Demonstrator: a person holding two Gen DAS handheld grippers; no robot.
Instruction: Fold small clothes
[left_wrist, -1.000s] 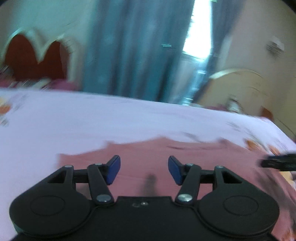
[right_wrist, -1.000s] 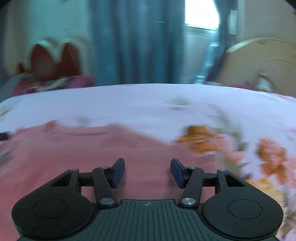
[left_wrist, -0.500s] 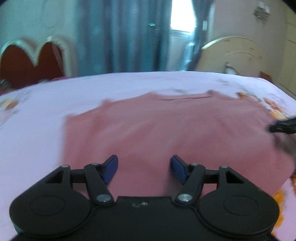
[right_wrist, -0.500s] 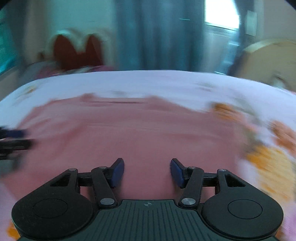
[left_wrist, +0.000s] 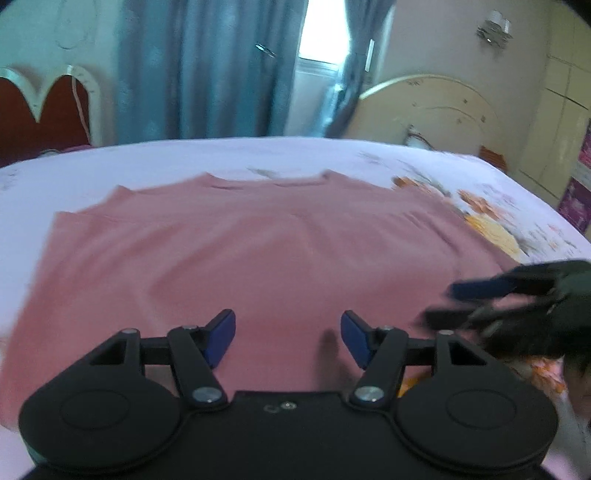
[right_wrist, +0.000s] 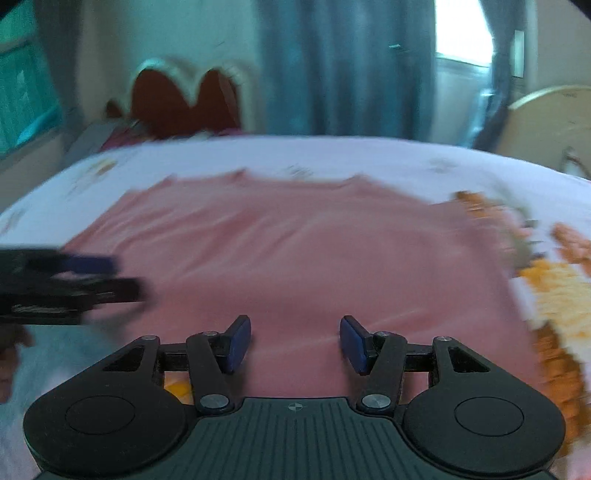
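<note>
Your bed (left_wrist: 258, 155), spread with a pale lilac sheet printed with orange flowers, fills both wrist views from edge to edge, its red heart-shaped headboard (left_wrist: 44, 110) standing at the far left against blue curtains (left_wrist: 207, 66). A cream arched board (left_wrist: 424, 107) stands beyond the bed's right corner.

The pink shirt (left_wrist: 258, 251) lies flat across the middle of that sheet, neckline away from you, one short sleeve reaching toward the left edge of the bed. In the right wrist view the same garment (right_wrist: 295, 251) runs up beside the orange flower print (right_wrist: 554, 288) on its right. The cloth looks smooth, with only faint creases running down from the collar.

Your left gripper (left_wrist: 288, 334) hangs over the shirt's near hem, its blue pads apart and its jaws closing a little, with nothing between them but the view of fabric below. Whether the pads touch the cloth cannot be told.

Your right gripper (right_wrist: 295, 341) hovers over the near hem further right, jaws likewise parted and gripping nothing. Each tool shows, blurred, at the edge of the other's view: the right one (left_wrist: 517, 295) low at the right edge, the left one (right_wrist: 66, 284) at the left edge, both just above the pink cloth.
</note>
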